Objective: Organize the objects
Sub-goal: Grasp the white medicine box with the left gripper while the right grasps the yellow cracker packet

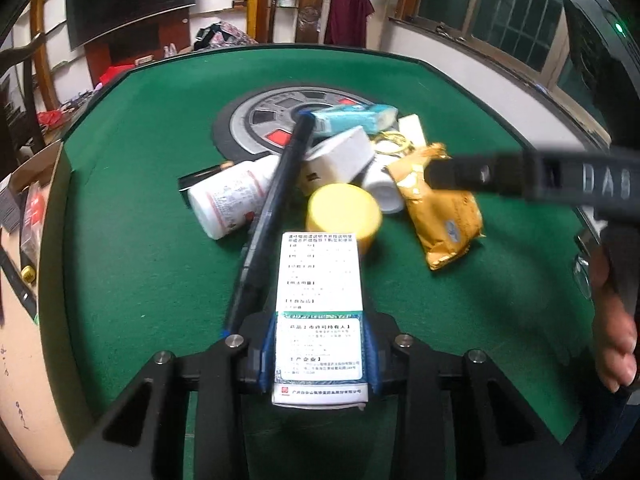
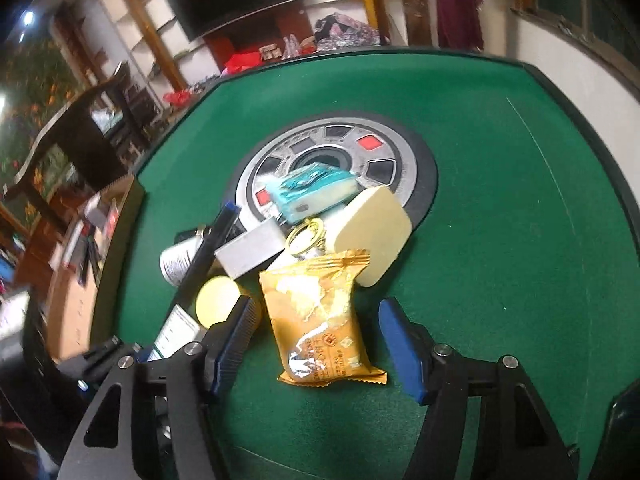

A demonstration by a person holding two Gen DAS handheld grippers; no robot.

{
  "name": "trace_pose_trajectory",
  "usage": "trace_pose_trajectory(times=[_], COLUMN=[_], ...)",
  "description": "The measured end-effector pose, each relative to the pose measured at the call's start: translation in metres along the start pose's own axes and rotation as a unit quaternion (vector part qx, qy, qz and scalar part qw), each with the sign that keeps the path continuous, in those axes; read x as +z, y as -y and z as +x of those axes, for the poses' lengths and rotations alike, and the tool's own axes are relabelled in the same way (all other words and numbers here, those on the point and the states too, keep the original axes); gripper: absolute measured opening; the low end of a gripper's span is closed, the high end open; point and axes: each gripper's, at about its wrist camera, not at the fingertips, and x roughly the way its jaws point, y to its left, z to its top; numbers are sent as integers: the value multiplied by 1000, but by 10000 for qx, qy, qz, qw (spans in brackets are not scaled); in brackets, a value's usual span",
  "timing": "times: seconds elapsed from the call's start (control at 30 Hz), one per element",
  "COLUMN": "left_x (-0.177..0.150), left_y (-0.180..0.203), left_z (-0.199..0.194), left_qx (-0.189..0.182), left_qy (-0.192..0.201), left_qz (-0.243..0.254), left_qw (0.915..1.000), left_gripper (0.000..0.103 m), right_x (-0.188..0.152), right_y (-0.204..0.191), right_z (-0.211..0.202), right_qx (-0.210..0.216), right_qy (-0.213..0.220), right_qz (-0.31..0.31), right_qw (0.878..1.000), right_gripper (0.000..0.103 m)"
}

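Observation:
My left gripper [image 1: 319,354] is shut on a white medicine box [image 1: 319,300] with printed text, held above the green table [image 1: 140,200]. Beyond it lies a pile: a white pill bottle [image 1: 230,200], a yellow-lidded jar [image 1: 344,210], a white box [image 1: 340,158], a teal box [image 1: 352,117] and an orange snack packet [image 1: 444,216]. My right gripper [image 2: 316,344] is open, its blue pads on either side of the snack packet [image 2: 320,320]. Its finger [image 1: 480,176] hovers over the packet in the left wrist view.
A round grey hub [image 2: 332,152] sits in the table's middle. A cream block [image 2: 372,228], gold key rings [image 2: 306,236], a grey box [image 2: 252,250] and the teal box [image 2: 312,192] crowd the pile. A cardboard box [image 1: 28,208] stands left of the table.

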Motion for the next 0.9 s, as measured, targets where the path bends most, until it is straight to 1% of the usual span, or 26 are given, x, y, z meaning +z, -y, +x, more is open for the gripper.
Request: trace_pose_trajectory(times=[0.1, 0.13, 0.17, 0.23, 0.33, 0.43, 0.5, 0.63, 0.77, 0.9], left_x=[-3, -5, -4, 0, 2, 1, 2, 4, 6, 9], left_y=[-2, -1, -1, -4, -9, -13, -15, -13, -14, -13], left_z=[1, 0, 1, 3, 4, 3, -1, -9, -13, -16], left_qx=[-16, 25, 12, -41, -144, -215, -244, -252, -248, -197], left_qy=[91, 115, 124, 157, 194, 237, 342, 599, 761, 849], left_qz=[18, 51, 23, -51, -146, -248, -305, -300, -363, -406], left_qw=[10000, 9999, 9999, 9999, 9996, 9992, 9987, 9974, 9961, 9954], left_gripper=[33, 33, 33, 33, 33, 33, 33, 33, 33, 33], right_x=[-6, -7, -8, -7, -5, -4, -4, -3, 0, 2], right_y=[-9, -9, -7, -2, 9, 16, 18, 18, 12, 7], right_z=[15, 19, 20, 18, 9, 5, 2, -9, -17, -16], right_qx=[-261, -324, -375, -342, -323, -136, -93, -35, -37, 53], right_qy=[-172, -196, -197, -181, -56, -18, 53, 215, 374, 400], right_qz=[-262, -266, -218, -108, 80, 255, 287, 318, 315, 295], right_qw=[9992, 9989, 9989, 9992, 9994, 9996, 9995, 9993, 9988, 9988], right_gripper=[69, 66, 50, 48, 48, 48, 48, 48, 49, 49])
